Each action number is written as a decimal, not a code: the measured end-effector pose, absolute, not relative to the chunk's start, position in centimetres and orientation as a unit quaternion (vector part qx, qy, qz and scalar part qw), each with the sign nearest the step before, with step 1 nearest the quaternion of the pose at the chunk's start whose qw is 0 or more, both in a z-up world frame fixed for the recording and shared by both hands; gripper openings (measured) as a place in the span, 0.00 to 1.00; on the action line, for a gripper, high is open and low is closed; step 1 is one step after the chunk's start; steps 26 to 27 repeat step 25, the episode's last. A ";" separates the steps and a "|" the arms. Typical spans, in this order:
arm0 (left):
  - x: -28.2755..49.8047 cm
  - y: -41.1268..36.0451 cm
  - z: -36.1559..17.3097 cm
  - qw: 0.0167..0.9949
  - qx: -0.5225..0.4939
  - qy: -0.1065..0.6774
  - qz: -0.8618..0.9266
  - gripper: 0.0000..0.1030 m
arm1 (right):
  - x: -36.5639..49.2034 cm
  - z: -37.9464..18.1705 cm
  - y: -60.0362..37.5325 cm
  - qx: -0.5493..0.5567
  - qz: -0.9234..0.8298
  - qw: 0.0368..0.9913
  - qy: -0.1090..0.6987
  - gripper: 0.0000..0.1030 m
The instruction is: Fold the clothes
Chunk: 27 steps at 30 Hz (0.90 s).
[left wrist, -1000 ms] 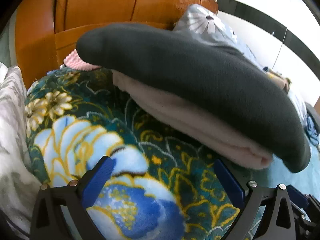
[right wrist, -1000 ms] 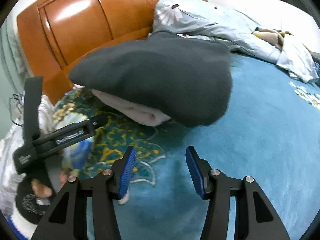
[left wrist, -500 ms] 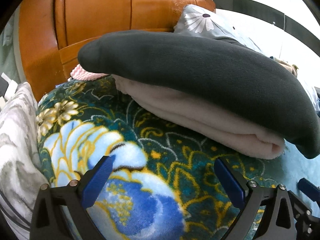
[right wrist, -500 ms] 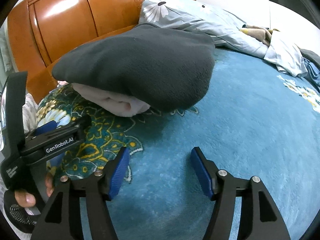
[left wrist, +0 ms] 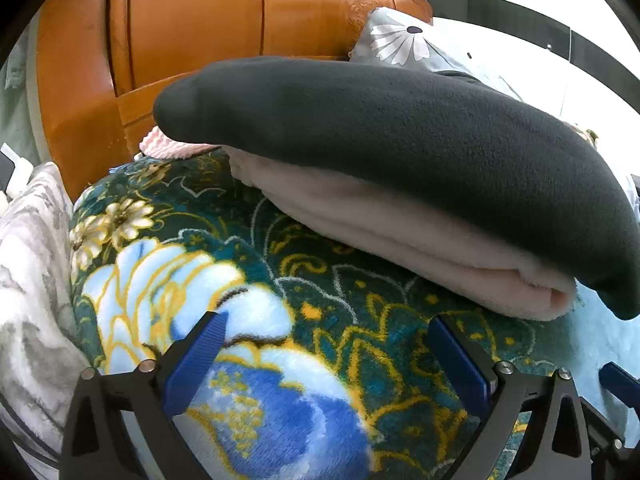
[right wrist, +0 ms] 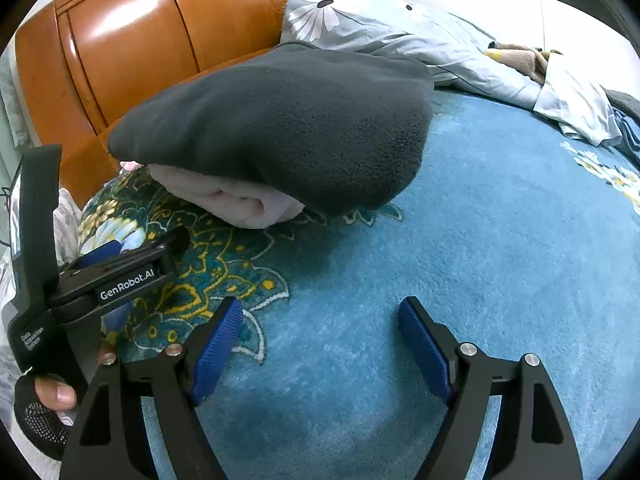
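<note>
A folded dark grey fleece (left wrist: 400,140) lies on top of a folded pale pink garment (left wrist: 400,236), stacked on the bed near the headboard; both show in the right wrist view, fleece (right wrist: 288,128) over pink garment (right wrist: 240,204). My left gripper (left wrist: 332,344) is open and empty, low over the floral blanket (left wrist: 192,280), in front of the stack. My right gripper (right wrist: 320,336) is open and empty over the blue blanket (right wrist: 500,248), short of the stack. The left gripper's body (right wrist: 120,272) shows at the right view's left side.
An orange wooden headboard (right wrist: 160,48) rises behind the stack. A grey floral pillow (right wrist: 360,20) and loose clothes (right wrist: 560,80) lie at the back right. A grey-white patterned cloth (left wrist: 28,260) lies at the far left.
Both grippers have drawn back a little from the stack and stay open. The right gripper's jaws have spread wider. The stack has not moved.
</note>
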<state>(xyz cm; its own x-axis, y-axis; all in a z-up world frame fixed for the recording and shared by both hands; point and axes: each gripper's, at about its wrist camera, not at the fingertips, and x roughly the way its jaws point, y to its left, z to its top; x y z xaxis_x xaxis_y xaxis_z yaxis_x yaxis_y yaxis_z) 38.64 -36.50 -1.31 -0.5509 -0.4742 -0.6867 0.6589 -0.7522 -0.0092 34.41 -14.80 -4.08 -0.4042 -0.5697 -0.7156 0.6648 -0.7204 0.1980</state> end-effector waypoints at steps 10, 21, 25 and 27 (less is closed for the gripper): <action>38.7 -36.2 -1.2 0.321 0.343 0.122 -0.874 1.00 | 35.0 -4.3 -15.1 0.398 -0.842 0.356 0.075 0.99; 39.0 -36.1 -1.2 0.318 0.340 0.125 -0.876 1.00 | 34.9 -4.4 -15.3 0.400 -0.844 0.349 0.074 0.99; 39.0 -36.1 -1.1 0.321 0.339 0.124 -0.876 1.00 | 34.9 -4.4 -15.4 0.403 -0.843 0.349 0.071 0.99; 39.0 -36.1 -1.1 0.321 0.339 0.124 -0.876 1.00 | 34.9 -4.4 -15.4 0.403 -0.843 0.349 0.071 0.99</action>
